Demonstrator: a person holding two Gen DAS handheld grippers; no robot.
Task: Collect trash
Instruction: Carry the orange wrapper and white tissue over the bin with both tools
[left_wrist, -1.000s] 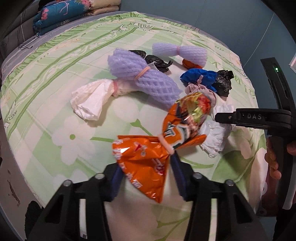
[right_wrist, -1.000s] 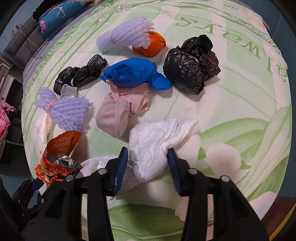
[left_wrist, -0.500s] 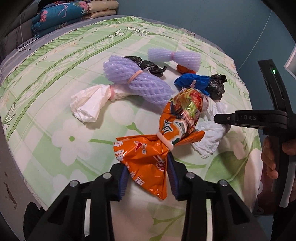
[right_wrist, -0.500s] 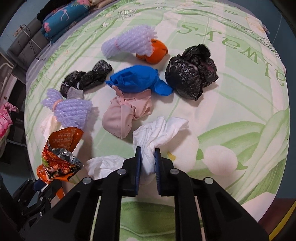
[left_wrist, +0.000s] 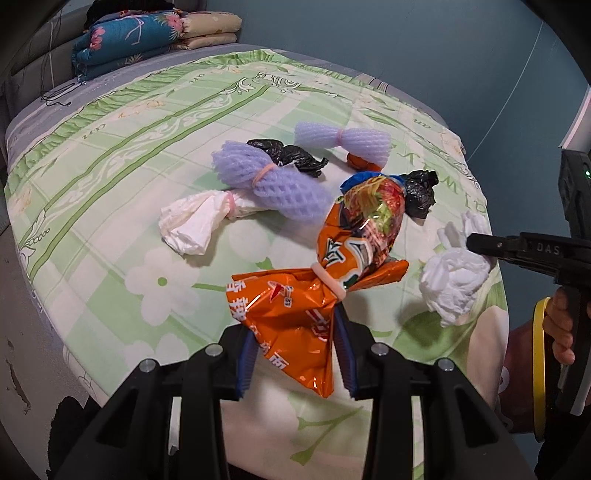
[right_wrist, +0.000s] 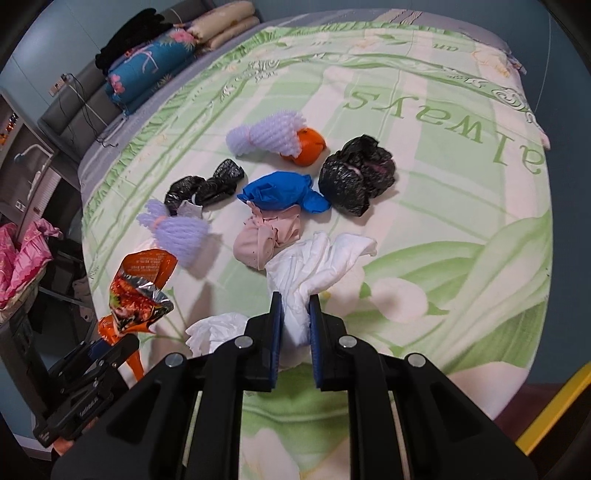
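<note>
Lifted off the bed (right_wrist: 461, 236) in both grippers: left gripper (left_wrist: 295, 363) fingers pinching the orange wrapper (left_wrist: 295, 314), right gripper (right_wrist: 295, 332) fingers clamped on the white wad (right_wrist: 317, 266). Judged mid-pickup; next, carrying both to a bin, none identified.

Orange snack bag (left_wrist: 295, 314), banded at neck, lifted off bed w/ foil end up. White tissue wad (right_wrist: 317, 266) pinched, raised. Other trash bundles lie mid-bed.
</note>
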